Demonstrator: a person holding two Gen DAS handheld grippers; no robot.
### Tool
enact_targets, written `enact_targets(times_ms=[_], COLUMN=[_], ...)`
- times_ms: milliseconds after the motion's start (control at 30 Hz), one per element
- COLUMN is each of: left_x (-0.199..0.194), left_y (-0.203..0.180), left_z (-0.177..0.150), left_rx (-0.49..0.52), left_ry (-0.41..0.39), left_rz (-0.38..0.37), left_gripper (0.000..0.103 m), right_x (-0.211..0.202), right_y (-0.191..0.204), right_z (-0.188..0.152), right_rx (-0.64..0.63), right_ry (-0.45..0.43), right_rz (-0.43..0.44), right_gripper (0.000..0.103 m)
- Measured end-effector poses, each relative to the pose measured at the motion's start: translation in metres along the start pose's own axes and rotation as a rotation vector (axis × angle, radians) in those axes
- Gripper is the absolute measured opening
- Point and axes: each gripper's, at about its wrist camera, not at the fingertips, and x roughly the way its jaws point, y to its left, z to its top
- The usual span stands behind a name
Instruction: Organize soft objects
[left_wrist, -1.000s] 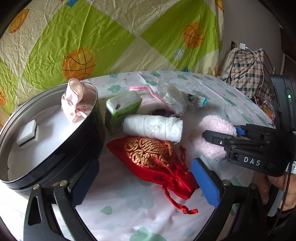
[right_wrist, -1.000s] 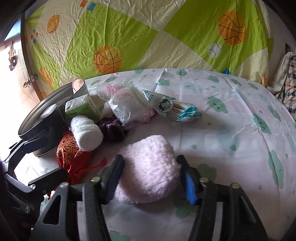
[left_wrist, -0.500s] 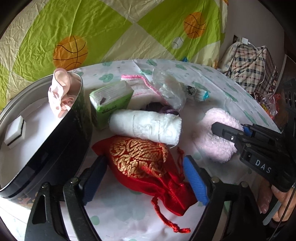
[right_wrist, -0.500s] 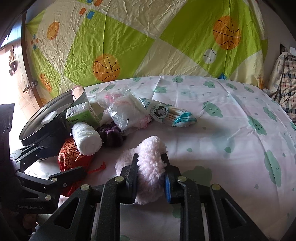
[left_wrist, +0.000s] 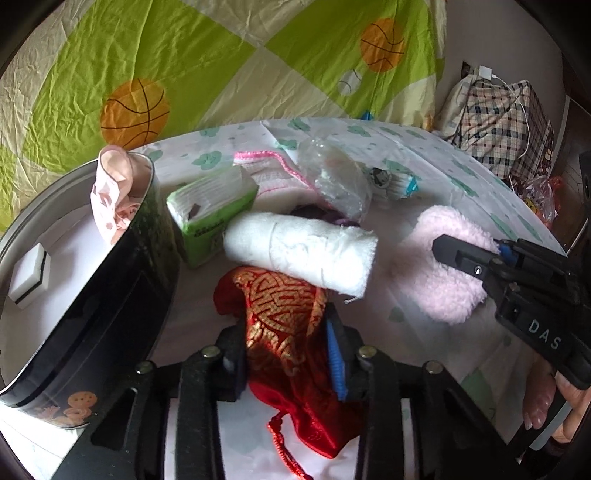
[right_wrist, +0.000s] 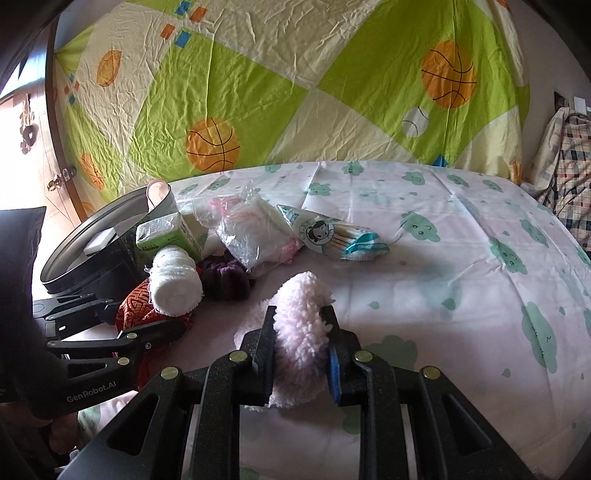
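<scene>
We see a bed (right_wrist: 461, 236) with a white sheet that has green clouds on it. A round black tin (left_wrist: 92, 314) sits at its left edge. Just beside the tin lies a green tissue pack (left_wrist: 210, 218). A rolled white towel (left_wrist: 303, 254) rests partly on a red and gold pouch (left_wrist: 284, 317). Near them lie a fluffy pink thing (right_wrist: 303, 332), something dark purple (right_wrist: 225, 280), maybe a scrunchie, a clear plastic bag (right_wrist: 251, 232) and a pack of cotton swabs (right_wrist: 340, 236).
</scene>
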Motion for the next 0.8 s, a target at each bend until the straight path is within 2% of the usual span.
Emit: enact_targets(times_ms=[167, 567, 633, 733, 800], left_x=[-0.006, -0.033, -0.033, -0.025, -0.026], left_y=[-0.001, -0.006, -0.007, -0.01, -0.008], left_z=[-0.001, -0.008, -0.007, -0.003, -0.003], left_rx=[0.013, 0.044, 0.06, 0.073, 0.067], left_ry=[-0.035, -0.227, -0.228, -0.174, -0.171], left_rz=[-0.008, 0.033, 0.031, 0.039, 0.025], left_gripper=[0.021, 0.021, 0.021, 0.021, 0.021], right_x=[-0.004, -0.014, -0.016, -0.017, -0.017], right_y=[0.001, 0.004, 0.004, 0.003, 0.003], right_z=[-0.001, -0.002, -0.003, -0.003, -0.003], right_rx=[-0.006, -0.021, -0.024, -0.021, -0.017], right_ry=[-0.025, -0.089, -0.098, -0.107, -0.109], right_rz=[-0.007, -0.017, -0.02, -0.024, -0.026], right_gripper=[0.024, 0.024, 0.024, 0.024, 0.024])
